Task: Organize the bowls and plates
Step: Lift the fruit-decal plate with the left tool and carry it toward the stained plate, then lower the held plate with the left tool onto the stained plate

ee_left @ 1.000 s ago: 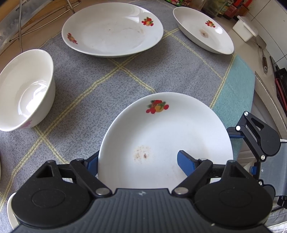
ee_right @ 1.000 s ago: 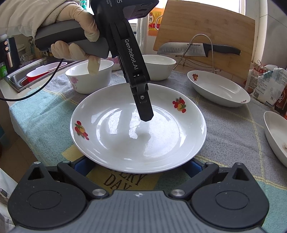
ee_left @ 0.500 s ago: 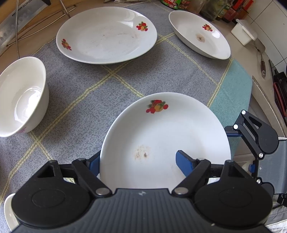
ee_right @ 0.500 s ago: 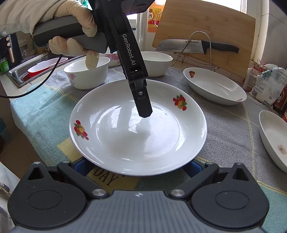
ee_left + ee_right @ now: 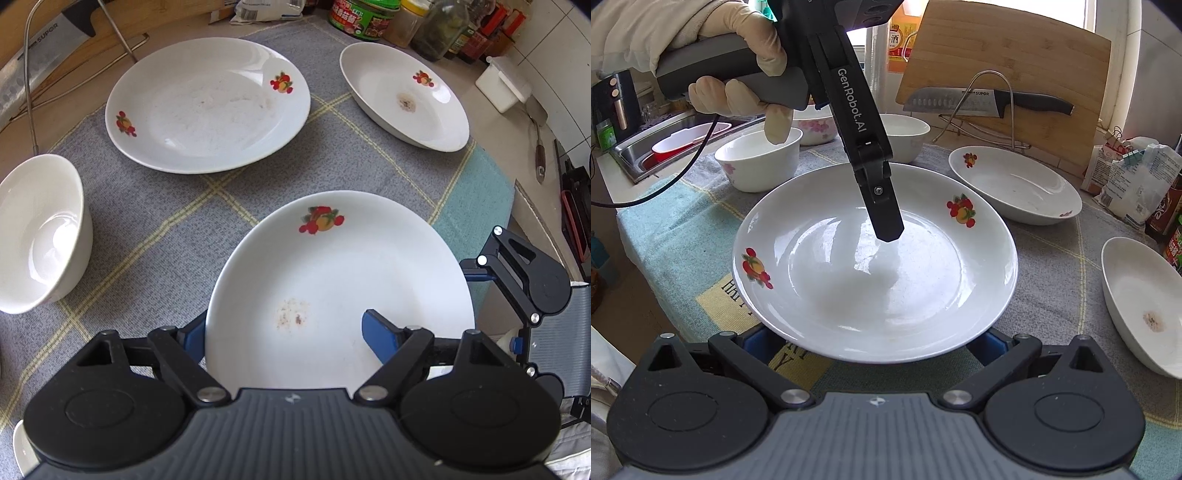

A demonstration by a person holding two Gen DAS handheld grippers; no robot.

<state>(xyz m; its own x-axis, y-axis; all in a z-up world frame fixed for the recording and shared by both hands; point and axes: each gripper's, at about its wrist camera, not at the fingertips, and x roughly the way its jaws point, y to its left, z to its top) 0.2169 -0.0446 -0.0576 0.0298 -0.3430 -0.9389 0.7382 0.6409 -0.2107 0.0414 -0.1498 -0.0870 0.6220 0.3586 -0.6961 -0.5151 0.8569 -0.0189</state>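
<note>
Above the tabletop [image 5: 155,229], one fruit-print plate [image 5: 340,280] is held up by both tools so it stays flat. The left gripper [image 5: 284,332] pinches its rim, one finger over and one under. The right gripper [image 5: 875,341] has both fingers under the plate; I cannot tell if it squeezes. Other plates [image 5: 207,107] and a bowl [image 5: 37,232] wait nearby for stacking.

Left tool [image 5: 886,225] steeply downward in a gloved hand [image 5: 746,62], fingers apart; right tool [image 5: 875,339] angled lower, spread wide.
</note>
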